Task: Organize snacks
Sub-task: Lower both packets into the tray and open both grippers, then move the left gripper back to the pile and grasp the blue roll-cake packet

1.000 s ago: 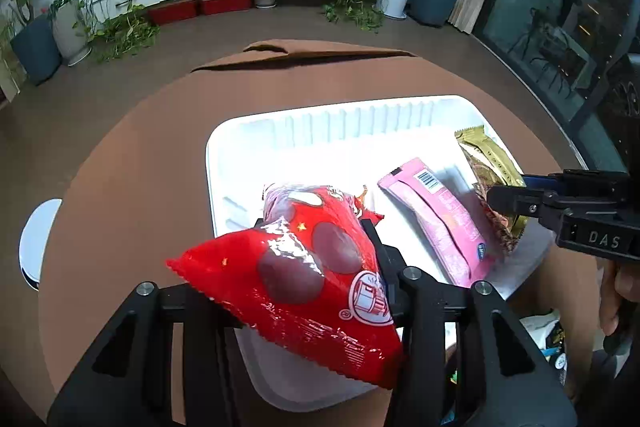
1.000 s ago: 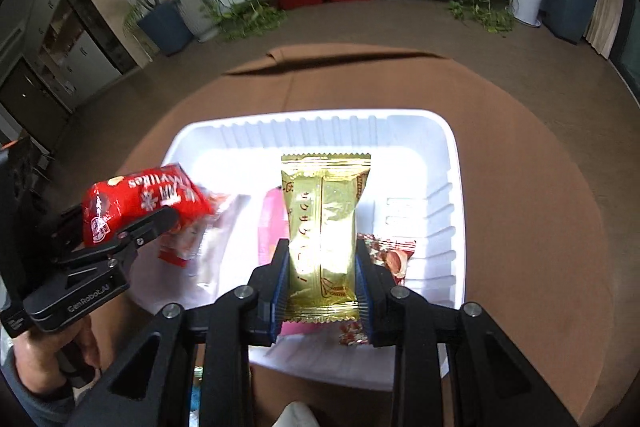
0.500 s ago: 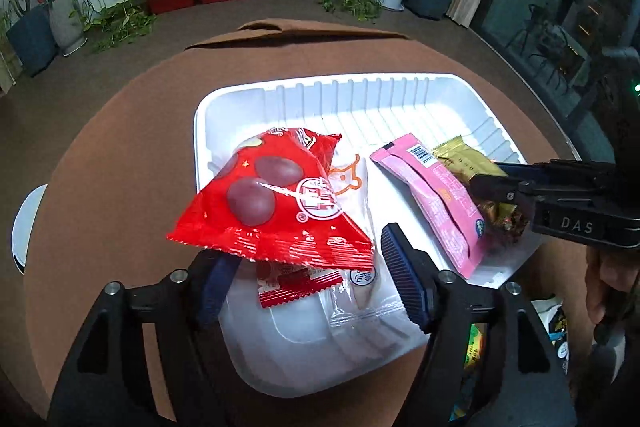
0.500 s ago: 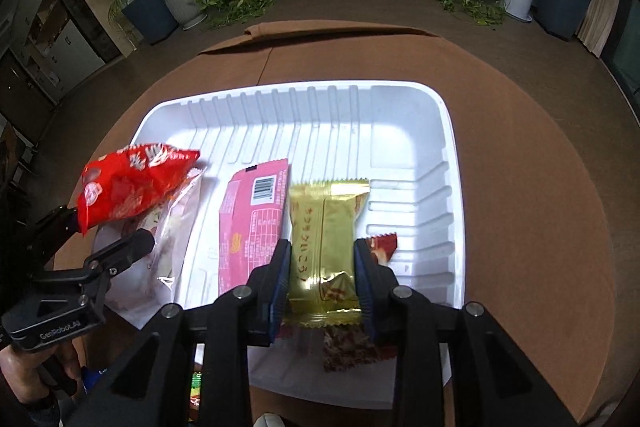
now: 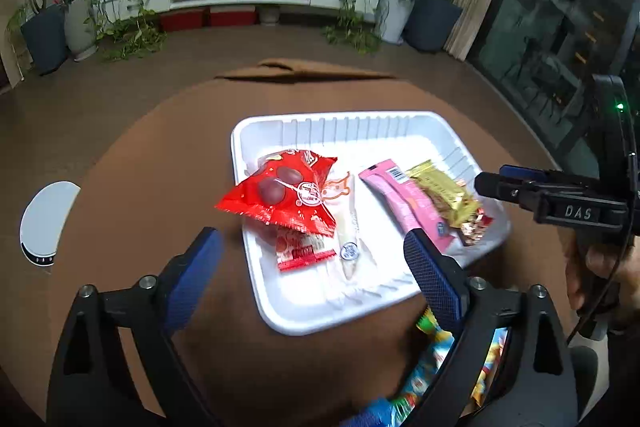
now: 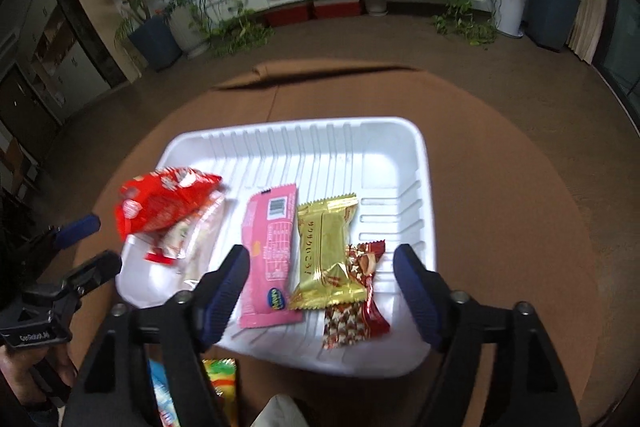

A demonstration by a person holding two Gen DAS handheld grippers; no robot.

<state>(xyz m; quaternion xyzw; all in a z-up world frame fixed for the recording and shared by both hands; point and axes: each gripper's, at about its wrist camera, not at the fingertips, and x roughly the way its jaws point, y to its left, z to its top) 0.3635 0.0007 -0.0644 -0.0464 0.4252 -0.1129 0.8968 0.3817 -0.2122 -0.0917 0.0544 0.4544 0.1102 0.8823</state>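
Note:
A white tray (image 5: 344,131) on the brown round table holds a red snack bag (image 5: 280,193) lying on clear-wrapped snacks (image 5: 348,227), a pink packet (image 5: 404,203) and a gold packet (image 5: 444,193). My left gripper (image 5: 312,259) is open and empty just short of the tray's near left edge. In the right wrist view the tray (image 6: 400,135) holds the red bag (image 6: 160,203), the pink packet (image 6: 270,255), the gold packet (image 6: 326,251) and a red starred wrapper (image 6: 356,303). My right gripper (image 6: 320,287) is open, its jaws apart on either side of the gold packet's near end.
Colourful snack packets (image 5: 436,359) lie on the table near me, below the tray; they also show in the right wrist view (image 6: 220,383). A white round object (image 5: 44,219) sits at the table's left edge. Plants and a low white cabinet stand beyond the table.
My left gripper opened and let the red bag drop into the tray, then drew back. My right gripper opened off the gold packet, which now lies in the tray.

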